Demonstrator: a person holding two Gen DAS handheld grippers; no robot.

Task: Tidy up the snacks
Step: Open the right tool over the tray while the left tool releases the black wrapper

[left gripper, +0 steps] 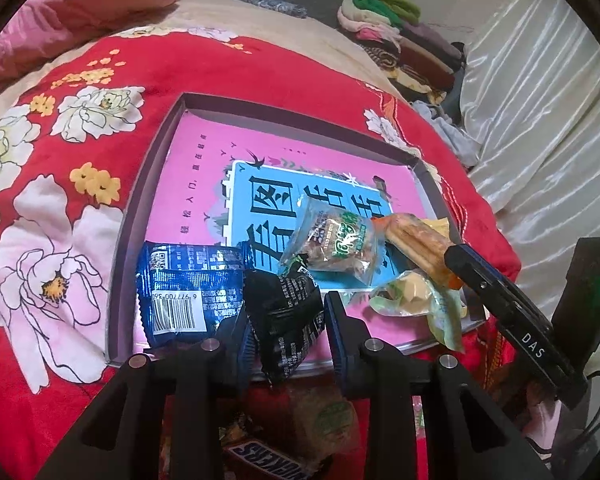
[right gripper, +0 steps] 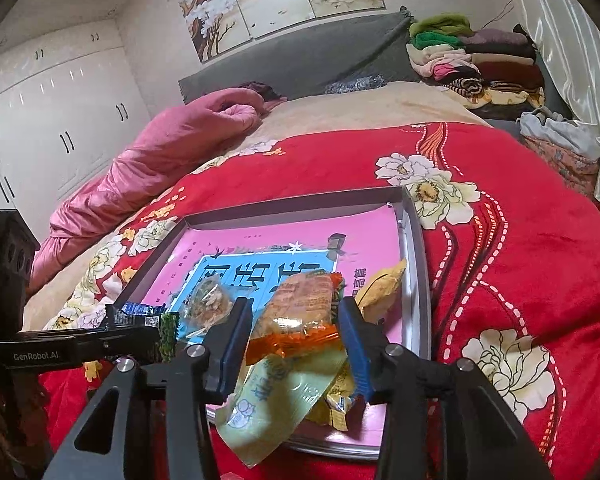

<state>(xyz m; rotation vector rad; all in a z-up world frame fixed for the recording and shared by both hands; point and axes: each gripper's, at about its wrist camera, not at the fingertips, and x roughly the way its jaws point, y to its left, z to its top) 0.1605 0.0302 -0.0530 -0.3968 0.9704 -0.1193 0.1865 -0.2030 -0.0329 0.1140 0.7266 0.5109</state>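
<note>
Down low, under the left tool (left gripper: 286, 322), a Snickers bar (left gripper: 268, 462) lies on the red flowered bed cover (left gripper: 260, 72). That tool is nearly shut and pinches a black snack packet (left gripper: 286, 316). Beside it a blue packet (left gripper: 188, 284) rests on the tray's (left gripper: 140, 208) edge. The right tool (right gripper: 294, 330) is partly open around an orange-wrapped snack (right gripper: 296, 312), its pads not clearly pressing. "DAS" and "GenRobot.AI" are printed on the tools. Far back sit a pink quilt (right gripper: 160, 152) and folded clothes (right gripper: 472, 60).
</note>
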